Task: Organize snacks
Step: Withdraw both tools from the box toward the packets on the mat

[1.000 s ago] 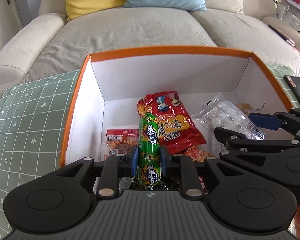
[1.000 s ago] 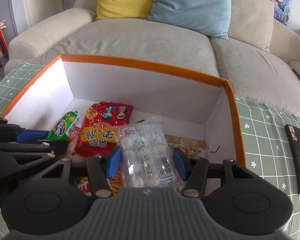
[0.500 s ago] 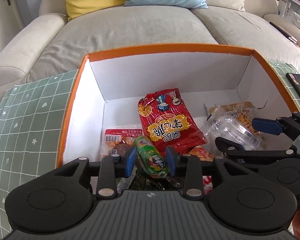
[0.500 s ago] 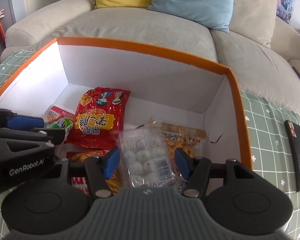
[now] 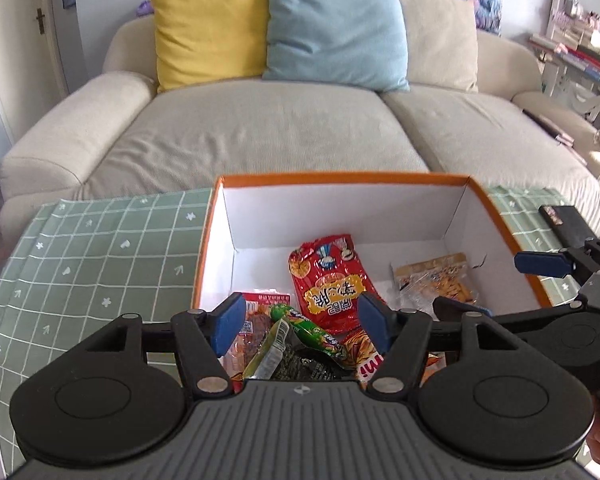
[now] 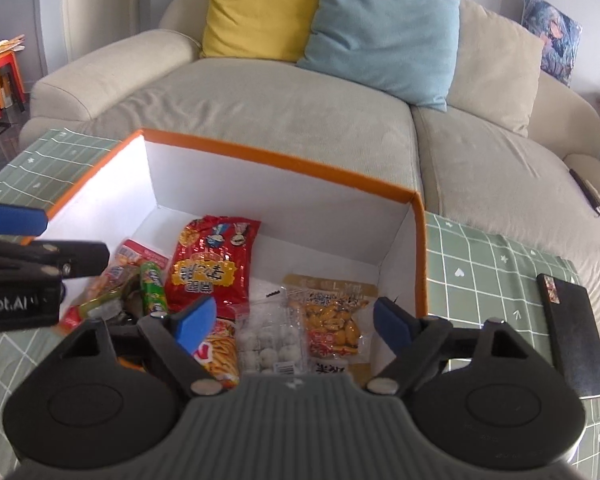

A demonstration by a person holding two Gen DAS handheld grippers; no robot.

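Left hand-held gripper spread wide, empty, above the near edge of the orange box. Green sausage stick lies just below its fingers, among packets. Right hand-held gripper also wide, empty; clear tray of white balls below it, apparently resting on the box floor.

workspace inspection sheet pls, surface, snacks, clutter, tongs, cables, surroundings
surface: green grid tablecloth under the orange-rimmed box.
job's things: in the box lie the red bag, green sausage stick, clear tray of white balls and yellow nut pack.
clutter: black slab on the cloth, right of the box.
grippers: left tongs open, empty; right tongs open, empty.
cables: nothing seen.
surroundings: beige sofa, yellow cushion, blue cushion.
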